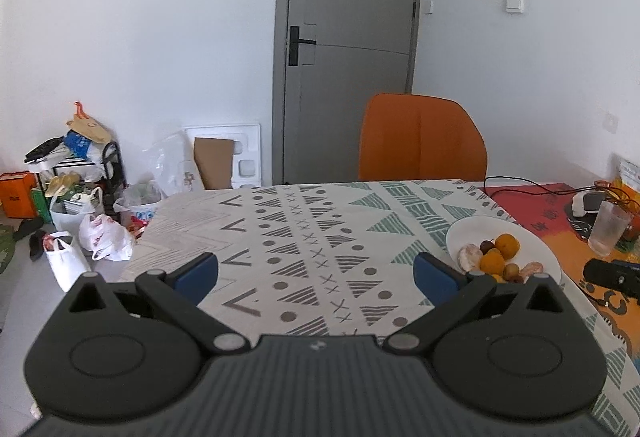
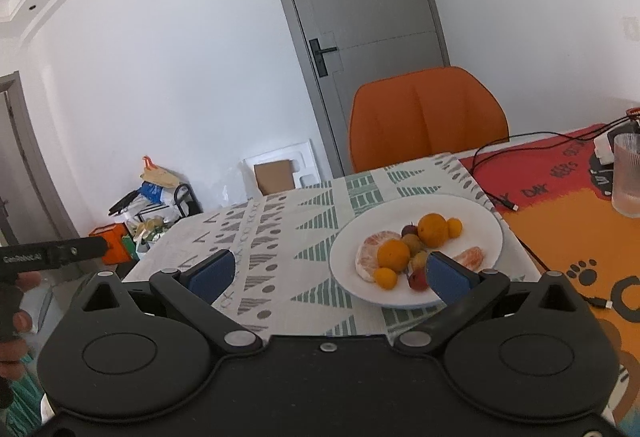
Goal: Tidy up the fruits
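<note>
- The left black two-finger claw has its jaws spread wide, blue pads far apart, nothing between them.
- The right black two-finger claw is likewise spread wide and empty, blue pads well apart.
- In the right wrist view, the person's left hand grips the left claw's handle at the frame's left edge.

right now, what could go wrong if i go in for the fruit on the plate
The fruit is piled touching, so the open right hand-held gripper may nudge round pieces and roll them off the shallow plate. The peeled segments look soft and could get crushed. A glass and loose cable sit just right of the plate.
</note>
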A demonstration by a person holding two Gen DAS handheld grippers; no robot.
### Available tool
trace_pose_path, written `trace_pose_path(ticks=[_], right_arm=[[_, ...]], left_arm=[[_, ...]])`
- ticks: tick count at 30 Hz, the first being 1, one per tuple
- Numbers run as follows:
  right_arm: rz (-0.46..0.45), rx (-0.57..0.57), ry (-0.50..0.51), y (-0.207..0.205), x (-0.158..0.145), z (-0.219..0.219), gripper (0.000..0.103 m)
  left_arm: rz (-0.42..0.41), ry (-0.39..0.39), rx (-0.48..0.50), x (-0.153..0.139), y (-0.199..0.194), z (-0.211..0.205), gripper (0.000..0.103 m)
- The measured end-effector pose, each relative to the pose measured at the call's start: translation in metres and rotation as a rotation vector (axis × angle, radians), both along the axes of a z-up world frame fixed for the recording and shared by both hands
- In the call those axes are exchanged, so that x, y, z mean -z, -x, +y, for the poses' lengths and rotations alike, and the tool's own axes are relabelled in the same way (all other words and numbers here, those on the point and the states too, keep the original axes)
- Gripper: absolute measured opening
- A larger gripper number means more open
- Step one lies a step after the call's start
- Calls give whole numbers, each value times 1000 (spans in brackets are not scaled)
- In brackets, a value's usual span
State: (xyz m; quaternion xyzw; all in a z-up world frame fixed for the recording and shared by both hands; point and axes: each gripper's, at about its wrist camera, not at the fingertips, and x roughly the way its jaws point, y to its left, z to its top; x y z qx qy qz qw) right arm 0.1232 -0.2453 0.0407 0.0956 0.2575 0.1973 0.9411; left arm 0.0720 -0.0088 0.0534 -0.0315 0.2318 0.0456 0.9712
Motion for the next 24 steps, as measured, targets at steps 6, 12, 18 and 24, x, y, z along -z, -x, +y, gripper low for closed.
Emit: trace_pose_path(ticks=[6, 12, 18, 24], right_arm=[[11, -53, 13, 9, -1, 2, 103], [46, -99, 32, 13, 5, 11, 103], [89, -112, 40, 14, 11, 15, 103], [99, -119, 48, 16, 15, 20, 103]], left_arm=[[4, 13, -34, 1, 14, 12, 103], [18, 41, -58, 14, 23, 19, 103], [26, 29, -51, 21, 30, 16, 103], [28, 29, -48, 25, 35, 17, 103]])
